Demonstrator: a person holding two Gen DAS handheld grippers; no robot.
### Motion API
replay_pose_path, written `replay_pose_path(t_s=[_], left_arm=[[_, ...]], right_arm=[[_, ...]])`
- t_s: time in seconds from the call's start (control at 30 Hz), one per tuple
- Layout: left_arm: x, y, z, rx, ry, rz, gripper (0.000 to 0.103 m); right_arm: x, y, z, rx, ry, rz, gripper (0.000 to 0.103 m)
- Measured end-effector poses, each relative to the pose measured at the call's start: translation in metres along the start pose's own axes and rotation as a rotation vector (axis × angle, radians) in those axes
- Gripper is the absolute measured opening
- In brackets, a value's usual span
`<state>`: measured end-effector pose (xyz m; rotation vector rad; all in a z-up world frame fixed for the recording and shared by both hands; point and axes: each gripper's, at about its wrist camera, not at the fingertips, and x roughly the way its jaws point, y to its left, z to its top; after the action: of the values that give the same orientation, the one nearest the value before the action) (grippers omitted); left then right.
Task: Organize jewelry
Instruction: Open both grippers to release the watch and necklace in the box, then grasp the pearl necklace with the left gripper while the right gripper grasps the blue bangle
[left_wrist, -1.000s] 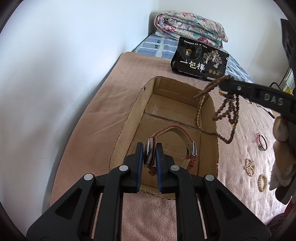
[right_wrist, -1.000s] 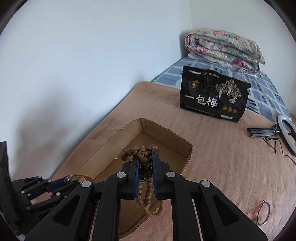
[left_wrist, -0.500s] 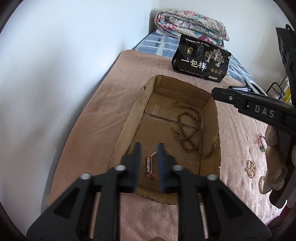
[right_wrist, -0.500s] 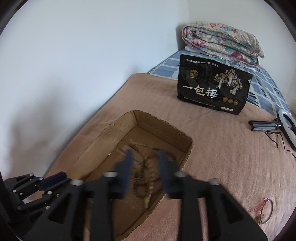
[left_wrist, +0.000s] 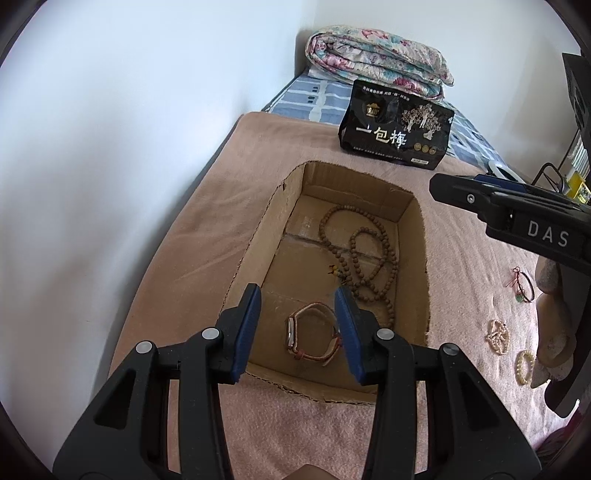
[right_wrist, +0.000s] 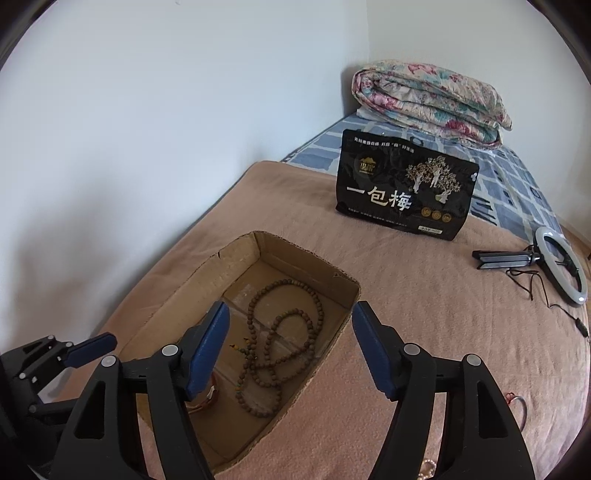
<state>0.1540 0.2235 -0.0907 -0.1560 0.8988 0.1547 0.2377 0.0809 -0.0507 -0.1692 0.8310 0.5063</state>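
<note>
— Where does everything sit on the blanket (left_wrist: 192, 258)?
— The cardboard box (left_wrist: 258, 236) lies near its left edge; the watch (left_wrist: 312, 338) at the box's near end, the bead necklace (left_wrist: 364, 258) behind it.
— And outside?
— Three bracelets (left_wrist: 498, 336) right of the box; the snack bag (left_wrist: 397, 125) behind it, near the far edge.

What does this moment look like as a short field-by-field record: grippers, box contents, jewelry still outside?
left gripper: open, empty, above the near end of the box
right gripper: open, empty, over the box's right wall
cardboard box: open-topped, on the pink blanket
in box: brown bead necklace lying loose on the floor; watch on its side near the front wall
still on blanket: red string bracelet, two pale bead bracelets
background: black snack bag, ring light, folded quilt
</note>
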Motion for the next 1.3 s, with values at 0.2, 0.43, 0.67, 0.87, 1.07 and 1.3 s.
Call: replay_pose_path(t_s=[0.2,0.43,0.67,0.87,1.07,1.3], left_arm=[[-0.013,-0.014,0.003,0.013,-0.038,-0.011,0.042],[-0.028,-0.051,0.003,0.079,-0.065,-0.053,0.042],[-0.032,-0.092,0.0,0.132,-0.051,-0.131,0.042],[-0.027,-0.13,-0.005,0.173,-0.009,-0.203,0.042],[-0.016,-0.17,-0.011,0.229,0.038,-0.262,0.042],[0.007,-0.211,-0.027,0.299,0.136,-0.327,0.042]], right_arm=[[-0.026,-0.009,-0.005,-0.009,-0.035,-0.011,0.069],[-0.058,-0.04,-0.021,0.004,-0.066,-0.04,0.073],[-0.086,-0.09,-0.037,0.055,-0.084,-0.089,0.075],[-0.106,-0.138,-0.056,0.099,-0.088,-0.151,0.079],[-0.118,-0.182,-0.078,0.149,-0.072,-0.208,0.08],[-0.119,-0.233,-0.107,0.217,-0.024,-0.255,0.08]])
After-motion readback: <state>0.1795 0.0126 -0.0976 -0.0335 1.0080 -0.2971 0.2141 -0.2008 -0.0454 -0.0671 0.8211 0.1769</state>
